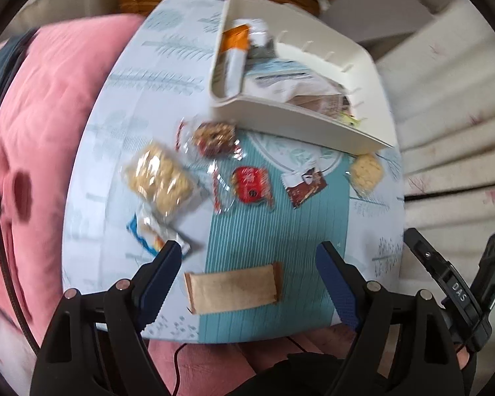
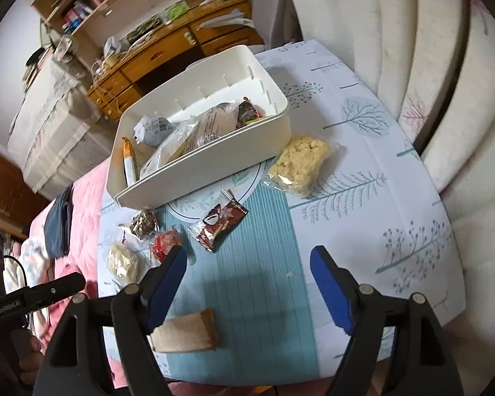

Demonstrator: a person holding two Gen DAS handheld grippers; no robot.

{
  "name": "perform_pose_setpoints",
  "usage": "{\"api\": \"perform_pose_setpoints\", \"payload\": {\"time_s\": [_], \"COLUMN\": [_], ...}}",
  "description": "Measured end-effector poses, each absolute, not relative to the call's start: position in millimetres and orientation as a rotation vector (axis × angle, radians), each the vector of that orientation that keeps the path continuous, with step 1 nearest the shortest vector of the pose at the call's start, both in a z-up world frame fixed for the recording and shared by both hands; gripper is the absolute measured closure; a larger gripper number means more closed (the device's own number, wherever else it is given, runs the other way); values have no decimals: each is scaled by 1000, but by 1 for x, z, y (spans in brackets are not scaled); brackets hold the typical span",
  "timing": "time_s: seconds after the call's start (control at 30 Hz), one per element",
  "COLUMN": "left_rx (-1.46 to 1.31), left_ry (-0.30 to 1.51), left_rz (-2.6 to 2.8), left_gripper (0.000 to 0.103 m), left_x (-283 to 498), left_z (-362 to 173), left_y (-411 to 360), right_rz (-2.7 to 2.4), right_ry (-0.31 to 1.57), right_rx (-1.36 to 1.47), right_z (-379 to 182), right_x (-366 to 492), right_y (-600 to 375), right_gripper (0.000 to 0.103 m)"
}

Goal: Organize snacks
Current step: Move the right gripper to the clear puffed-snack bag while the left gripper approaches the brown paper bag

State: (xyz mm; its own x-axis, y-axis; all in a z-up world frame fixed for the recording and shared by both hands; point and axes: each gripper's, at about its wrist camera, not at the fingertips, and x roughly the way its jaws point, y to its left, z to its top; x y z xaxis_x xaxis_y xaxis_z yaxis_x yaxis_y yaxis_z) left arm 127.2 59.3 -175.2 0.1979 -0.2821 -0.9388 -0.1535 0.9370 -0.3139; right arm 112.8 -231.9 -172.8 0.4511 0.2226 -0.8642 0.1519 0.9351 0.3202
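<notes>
A white bin (image 1: 300, 125) (image 2: 214, 161) with several snack packs inside stands at the far side of the small table (image 1: 115, 151) (image 2: 379, 178). Loose snacks lie in front of it: a tan wrapped bar (image 1: 232, 288) (image 2: 188, 331), a dark brown sachet (image 1: 305, 183) (image 2: 222, 222), a red pack (image 1: 250, 184) (image 2: 163, 244), two pale rice cakes (image 1: 160, 178) (image 2: 298, 165), a dark nut cluster (image 1: 214, 138) (image 2: 145, 224) and a blue-white pack (image 1: 151, 234). My left gripper (image 1: 249, 254) hangs open above the tan bar. My right gripper (image 2: 247, 257) is open over bare cloth.
A pink quilt (image 1: 43, 125) lies left of the table and a pale ribbed cushion (image 2: 412, 49) to the right. A wooden desk and shelves (image 2: 168, 49) stand behind. The other gripper's body shows at the right edge (image 1: 458, 290) and at the left edge (image 2: 33, 297).
</notes>
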Motion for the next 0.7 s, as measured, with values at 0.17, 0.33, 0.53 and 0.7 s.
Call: {"api": "perform_pose_setpoints", "payload": {"time_s": [0.17,0.33,0.53,0.7], "left_rx": [-465,-578,-754,-886], "left_ry": [1408,1403,1390,1370], "left_rz": [60,200,397,534], "left_gripper": [20,20,20,20], "left_x": [108,91,71,62], "left_z": [-194,-209,-232,-250], "left_y": [53,48,46,46], "right_rz": [114,179,223,213], "right_ry": [1133,1163,1208,1235], "right_rx": [340,305,305,355], "right_z": [-178,-186,-199,-211], "right_x": [126,143,167,185], "right_y": [-248,-262,-284,-302], "right_gripper": [25,25,25,25]}}
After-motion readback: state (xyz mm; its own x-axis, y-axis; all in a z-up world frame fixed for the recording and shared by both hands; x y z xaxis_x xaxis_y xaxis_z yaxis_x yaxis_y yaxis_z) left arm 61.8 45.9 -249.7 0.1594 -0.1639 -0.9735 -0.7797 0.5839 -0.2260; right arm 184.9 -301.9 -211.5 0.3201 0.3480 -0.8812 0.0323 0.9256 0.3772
